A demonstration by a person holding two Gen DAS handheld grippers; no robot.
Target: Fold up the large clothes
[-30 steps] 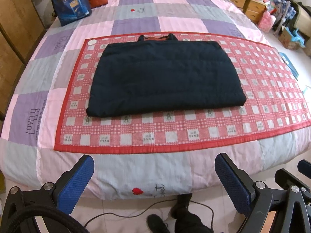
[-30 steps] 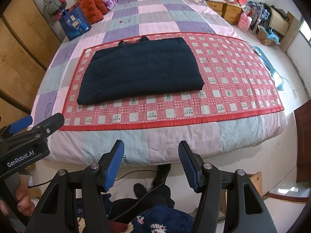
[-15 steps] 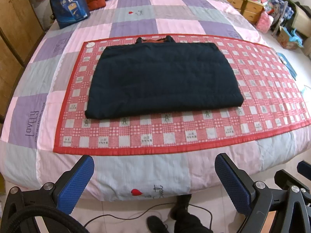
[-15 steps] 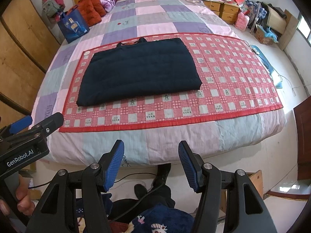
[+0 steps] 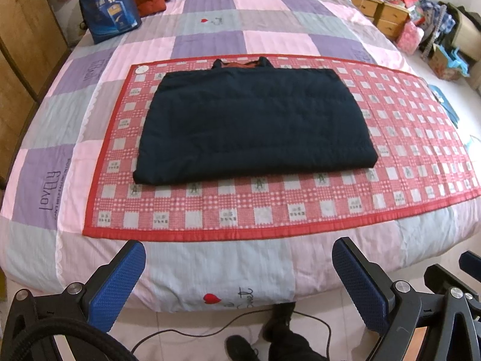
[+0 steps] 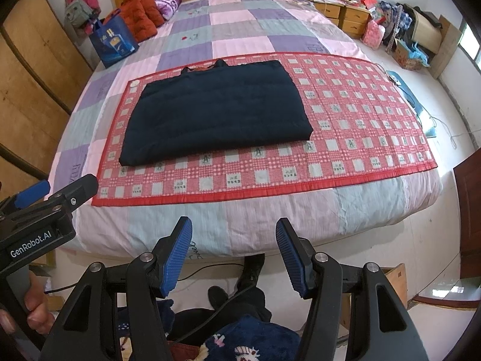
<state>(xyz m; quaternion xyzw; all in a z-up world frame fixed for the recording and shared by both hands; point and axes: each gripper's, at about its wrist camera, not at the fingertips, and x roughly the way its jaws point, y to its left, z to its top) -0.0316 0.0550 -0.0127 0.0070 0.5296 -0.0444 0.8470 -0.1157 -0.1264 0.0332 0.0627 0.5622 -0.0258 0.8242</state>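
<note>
Jacket [image 5: 255, 126] folded, beyond hand-held gripper [image 5: 239, 273]

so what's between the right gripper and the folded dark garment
Only bare red checked mat and quilt separate right gripper from dark garment, per the right wrist view.

We look from both wrist cameras at the foot of the pink, grey and purple patchwork quilted bed [image 5: 207, 33], standing back, angled downward toward the headboard. Both views share the red checked mat [image 5: 270, 198] and folded dark navy quilted garment [image 6: 216, 111].
</note>
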